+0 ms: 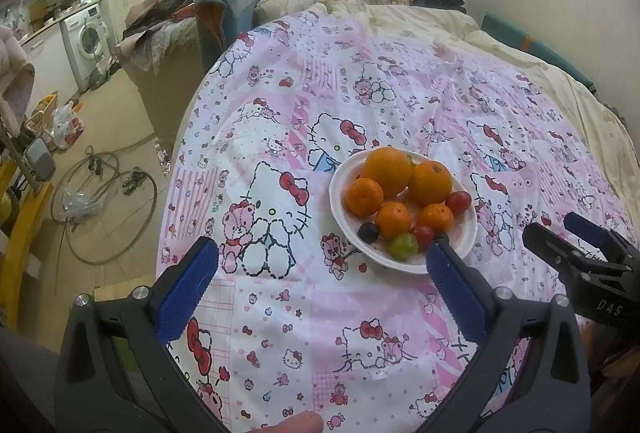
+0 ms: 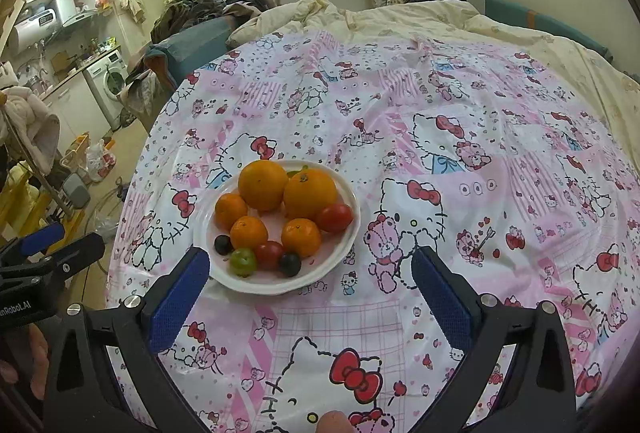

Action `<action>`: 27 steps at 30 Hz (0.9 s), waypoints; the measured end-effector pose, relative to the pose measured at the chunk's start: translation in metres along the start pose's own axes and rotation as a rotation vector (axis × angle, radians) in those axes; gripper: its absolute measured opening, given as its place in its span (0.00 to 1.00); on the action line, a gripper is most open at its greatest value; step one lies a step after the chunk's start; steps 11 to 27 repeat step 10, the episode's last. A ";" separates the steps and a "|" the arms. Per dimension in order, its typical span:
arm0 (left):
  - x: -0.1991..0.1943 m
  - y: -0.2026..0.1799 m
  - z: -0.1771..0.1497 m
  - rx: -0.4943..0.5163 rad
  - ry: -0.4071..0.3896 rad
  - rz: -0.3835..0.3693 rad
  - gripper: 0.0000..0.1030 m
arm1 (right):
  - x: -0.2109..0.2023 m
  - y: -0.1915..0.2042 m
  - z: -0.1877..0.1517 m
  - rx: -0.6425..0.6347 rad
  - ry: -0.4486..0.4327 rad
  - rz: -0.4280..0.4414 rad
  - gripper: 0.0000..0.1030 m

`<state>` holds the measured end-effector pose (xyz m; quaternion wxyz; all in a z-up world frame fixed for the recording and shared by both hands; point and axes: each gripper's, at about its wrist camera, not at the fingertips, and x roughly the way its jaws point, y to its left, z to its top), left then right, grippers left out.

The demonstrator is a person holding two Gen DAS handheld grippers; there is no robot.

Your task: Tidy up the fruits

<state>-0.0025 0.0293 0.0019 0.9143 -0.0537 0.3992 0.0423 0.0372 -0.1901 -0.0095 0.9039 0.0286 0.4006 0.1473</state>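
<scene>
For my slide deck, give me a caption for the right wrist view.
Open right gripper poised before a white plate of fruit on a cartoon-print bedsheet.

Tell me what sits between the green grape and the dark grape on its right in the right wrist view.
A small red tomato sits between the green grape and the dark grape.

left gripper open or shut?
Open. In its own wrist view the left gripper has both blue pads spread wide with bare bedsheet between them, holding nothing.

A bed (image 2: 440,105) (pink cartoon-cat sheet) carries 1 white plate (image 2: 344,241) of fruit.
</scene>
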 end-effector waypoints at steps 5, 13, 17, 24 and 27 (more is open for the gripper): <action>0.000 0.000 0.000 0.001 0.002 -0.001 1.00 | 0.000 0.001 -0.001 0.000 0.001 0.000 1.00; -0.002 0.000 -0.003 -0.007 0.000 -0.003 1.00 | 0.000 0.001 -0.001 0.001 -0.001 -0.001 1.00; -0.002 0.000 -0.003 -0.007 0.000 -0.003 1.00 | 0.000 0.001 -0.001 0.001 -0.001 -0.001 1.00; -0.002 0.000 -0.003 -0.007 0.000 -0.003 1.00 | 0.000 0.001 -0.001 0.001 -0.001 -0.001 1.00; -0.002 0.000 -0.003 -0.007 0.000 -0.003 1.00 | 0.000 0.001 -0.001 0.001 -0.001 -0.001 1.00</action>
